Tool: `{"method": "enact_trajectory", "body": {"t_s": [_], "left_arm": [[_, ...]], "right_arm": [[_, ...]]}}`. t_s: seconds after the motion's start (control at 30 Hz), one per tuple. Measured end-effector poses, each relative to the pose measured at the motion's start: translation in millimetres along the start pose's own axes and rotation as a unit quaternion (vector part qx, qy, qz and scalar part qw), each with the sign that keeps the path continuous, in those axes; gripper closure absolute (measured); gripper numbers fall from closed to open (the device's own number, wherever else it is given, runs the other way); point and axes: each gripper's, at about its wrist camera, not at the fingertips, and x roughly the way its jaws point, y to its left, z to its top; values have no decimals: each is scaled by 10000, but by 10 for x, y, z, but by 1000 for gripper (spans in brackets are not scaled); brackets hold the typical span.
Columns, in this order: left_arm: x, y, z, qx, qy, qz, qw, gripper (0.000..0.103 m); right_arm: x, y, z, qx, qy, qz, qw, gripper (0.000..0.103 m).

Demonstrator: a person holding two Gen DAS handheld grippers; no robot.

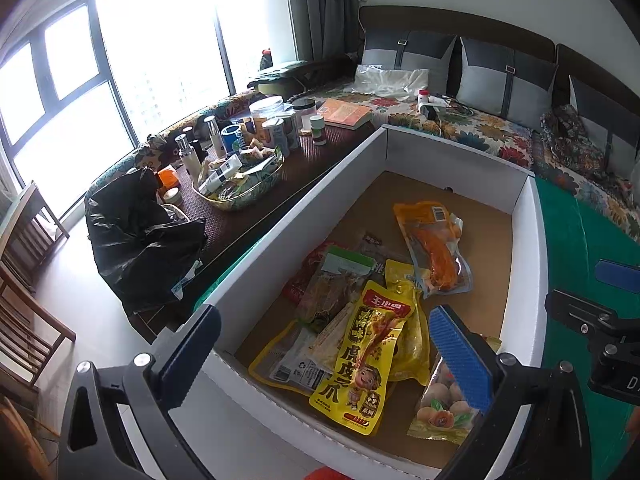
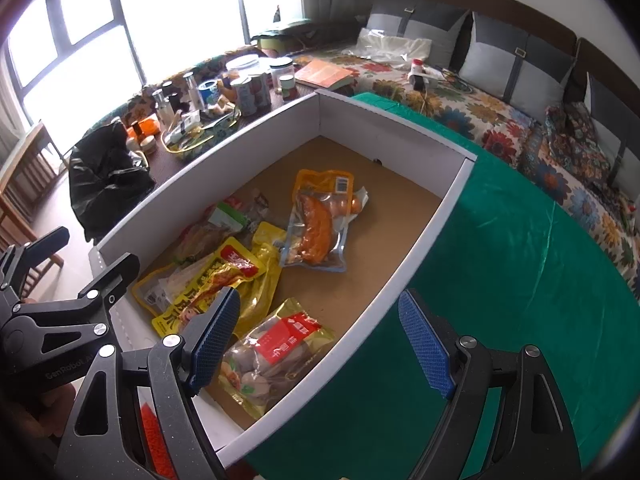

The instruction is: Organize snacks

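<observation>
Snack packets (image 1: pixel 372 344) lie heaped in the white box (image 1: pixel 536 248), near-left end. Left gripper (image 1: pixel 320 356) and right gripper (image 2: pixel 320 344) hover above, jaws spread, empty. Likely between placements; next move probably a fresh pick or sorting the heap.
</observation>
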Motion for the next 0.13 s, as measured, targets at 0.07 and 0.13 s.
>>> {"method": "enact_trajectory", "body": {"t_s": [0.07,0.13], "left_arm": [[4,16,-13,-70,10,-13,10000,0],[0,24,-20,-108,-3,-11,9999,0]], "right_arm": [[16,0,-9,0,17,4,10000,19],[33,6,-7,5,36,3,10000,19]]}}
